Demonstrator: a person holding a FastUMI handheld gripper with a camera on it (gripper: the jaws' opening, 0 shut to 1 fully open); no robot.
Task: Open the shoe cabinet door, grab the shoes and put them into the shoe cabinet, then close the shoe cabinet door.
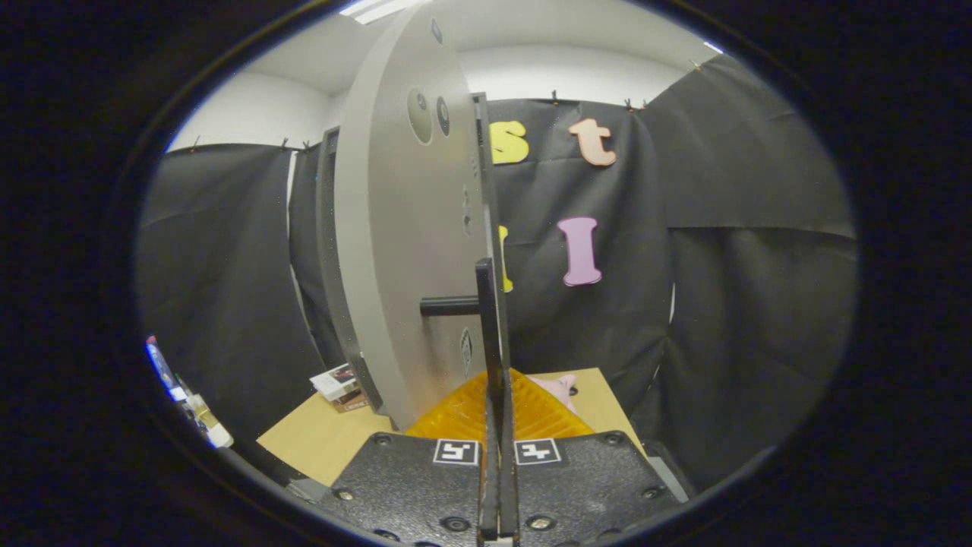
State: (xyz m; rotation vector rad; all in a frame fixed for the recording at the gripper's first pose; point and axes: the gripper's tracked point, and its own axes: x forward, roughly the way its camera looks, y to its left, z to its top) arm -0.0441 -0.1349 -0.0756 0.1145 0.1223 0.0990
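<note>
Gripper (498, 410) fingers clenched on the dark handle (488, 319) of the shoe cabinet door (402, 251), which stands edge-on and part open. Judgement: keep the grip firm and follow the hinge arc. Pink shoe (558, 389) lies on the table (319, 437) beyond the door.

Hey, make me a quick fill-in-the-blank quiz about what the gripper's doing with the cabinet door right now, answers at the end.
1. The gripper fingers are closed on the door's dark vertical ____.
2. The grey cabinet door is seen nearly edge-on, so it stands ____ rather than shut.
3. The pink shoe lies on the wooden ____, beyond the fingers.
4. A small box sits on the tabletop beside the door's ____ edge.

Answers: handle; open; tabletop; bottom
</note>
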